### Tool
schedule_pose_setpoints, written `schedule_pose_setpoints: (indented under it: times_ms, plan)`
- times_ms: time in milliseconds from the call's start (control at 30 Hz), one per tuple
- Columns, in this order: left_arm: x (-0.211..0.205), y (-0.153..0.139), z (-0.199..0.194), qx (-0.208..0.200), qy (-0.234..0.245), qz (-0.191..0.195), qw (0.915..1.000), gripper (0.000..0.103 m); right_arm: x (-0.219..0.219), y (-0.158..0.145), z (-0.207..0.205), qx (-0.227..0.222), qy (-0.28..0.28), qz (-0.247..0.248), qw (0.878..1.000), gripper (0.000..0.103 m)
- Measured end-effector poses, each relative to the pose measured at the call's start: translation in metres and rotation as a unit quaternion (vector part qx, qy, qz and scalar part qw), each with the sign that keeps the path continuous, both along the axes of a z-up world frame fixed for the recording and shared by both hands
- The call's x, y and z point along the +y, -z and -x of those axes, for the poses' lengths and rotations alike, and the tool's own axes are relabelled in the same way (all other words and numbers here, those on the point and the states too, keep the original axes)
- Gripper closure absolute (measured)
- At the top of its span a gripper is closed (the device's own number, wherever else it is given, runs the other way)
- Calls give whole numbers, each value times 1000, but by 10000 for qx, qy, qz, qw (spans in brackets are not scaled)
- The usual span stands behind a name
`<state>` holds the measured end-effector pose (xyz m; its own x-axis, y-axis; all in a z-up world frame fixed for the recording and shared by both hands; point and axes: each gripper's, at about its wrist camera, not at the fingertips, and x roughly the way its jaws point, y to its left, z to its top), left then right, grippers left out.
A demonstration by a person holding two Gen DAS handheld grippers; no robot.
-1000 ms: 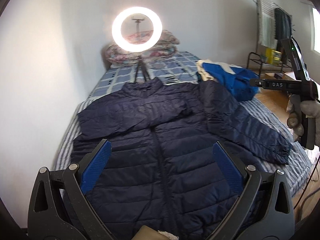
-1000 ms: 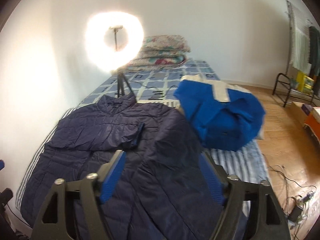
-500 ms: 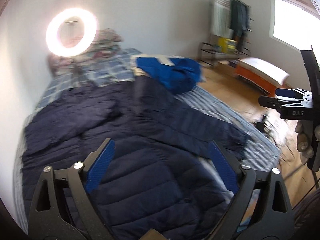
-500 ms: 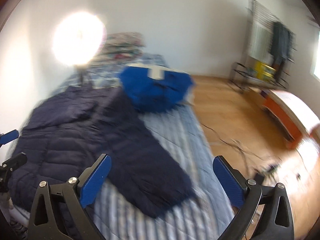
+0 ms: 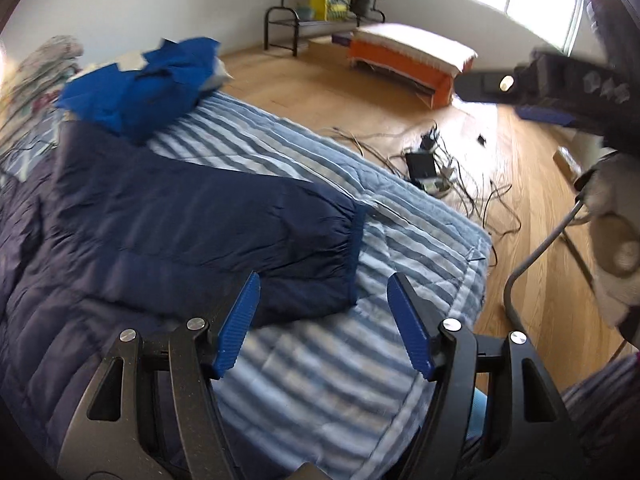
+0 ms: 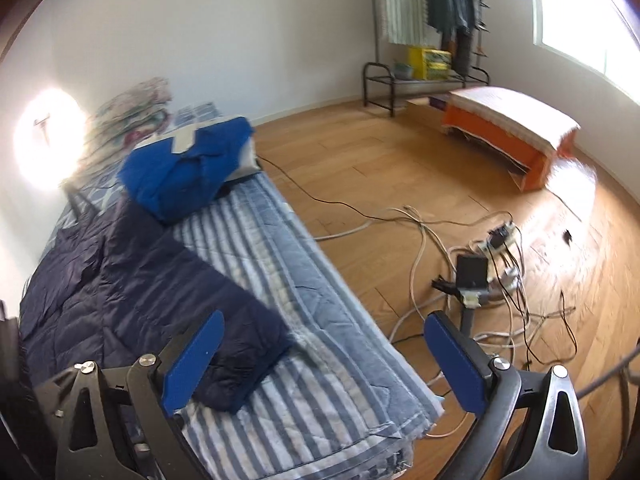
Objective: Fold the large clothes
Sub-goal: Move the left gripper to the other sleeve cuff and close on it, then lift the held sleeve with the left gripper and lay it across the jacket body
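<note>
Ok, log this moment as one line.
left gripper: closing, empty, over sleeve cuff | right gripper: open, empty | navy quilted jacket: flat on bed

Both views have swung right, off the jacket's (image 5: pixel 132 240) body and onto its outstretched sleeve. The left gripper (image 5: pixel 324 316) has dropped toward the cuff (image 5: pixel 354 256), which now lies between its closing jaws, untouched. The right gripper (image 6: pixel 320 360) now hangs wide over the bed's edge (image 6: pixel 360 340), cuff by its left jaw.

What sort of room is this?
Most likely a bedroom: a bed with a blue-and-white striped quilt, a stack of floral pillows at its head, and a metal clothes rack by the wall.
</note>
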<state>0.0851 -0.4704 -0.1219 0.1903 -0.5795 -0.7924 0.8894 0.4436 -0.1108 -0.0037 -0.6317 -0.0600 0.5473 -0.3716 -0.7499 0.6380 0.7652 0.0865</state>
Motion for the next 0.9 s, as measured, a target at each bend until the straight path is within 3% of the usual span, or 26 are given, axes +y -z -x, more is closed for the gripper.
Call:
schedule_pose_setpoints:
  times_ms: [100,233,500,600,667,700,767,900]
  plan:
    - [-24,20,-3,337,59,-178,9993,34,-8,3,4,41,134,-12,9999,4]
    - [-39,42,-6,372,87,-429,9983,34,-18,4,11,32,381,68,9992,4]
    - [-73,80,2,-192,169,-1140,9932,34,-30,7,19,-74,578,-150,9982,5]
    - [-77,84,3,-331,195,-1204,9920,39,-29,8,17,-90,508,-170,9985,5]
    - [-77,83,2,-326,169,-1190,9922,59,-26,8,14,-94,441,-202,9988,5]
    - [-78,82,0,-267,156,-1160,9928,64,-26,8,14,-93,423,-209,9988,5]
    - [-78,79,-6,-122,113,-1100,9938,87,-23,7,12,-116,368,-230,9990,5]
    - [-75,71,-14,72,71,-947,9955,94,-16,5,11,-195,302,-229,9991,5]
